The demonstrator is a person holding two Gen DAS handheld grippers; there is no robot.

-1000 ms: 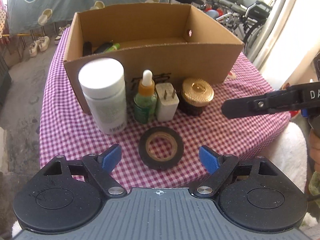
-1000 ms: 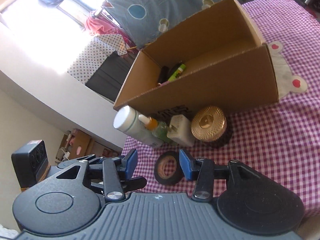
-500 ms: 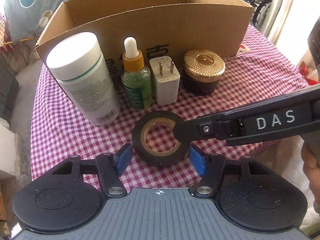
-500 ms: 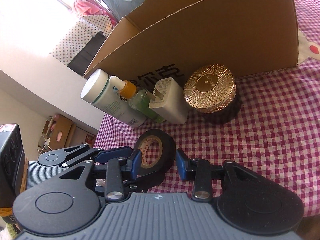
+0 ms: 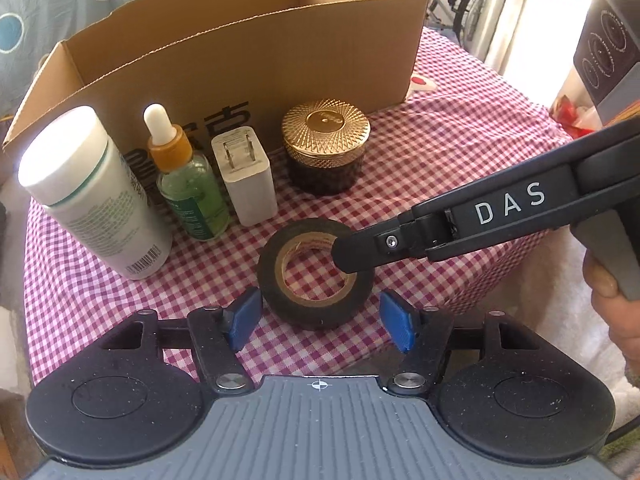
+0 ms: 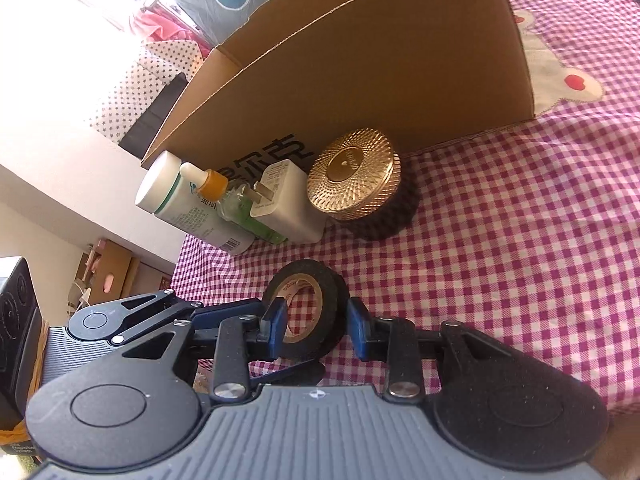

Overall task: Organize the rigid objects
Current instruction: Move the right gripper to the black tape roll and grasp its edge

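Left wrist view: the left tongs (image 5: 320,316) have dropped closer, spread and opening around the tape roll (image 5: 316,272) on the checked surface (image 5: 460,168).

Right wrist view: the right tongs (image 6: 316,326) now straddle the roll's (image 6: 308,304) wall, not yet pinching; a lift toward the box (image 6: 380,60) looks imminent.

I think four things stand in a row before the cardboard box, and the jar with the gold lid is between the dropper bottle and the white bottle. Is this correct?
Not quite. Four things do stand before the cardboard box, but the jar with the gold lid is at the right end of the row, beside the white charger. The dropper bottle stands directly next to the white bottle. The left wrist view shows it.
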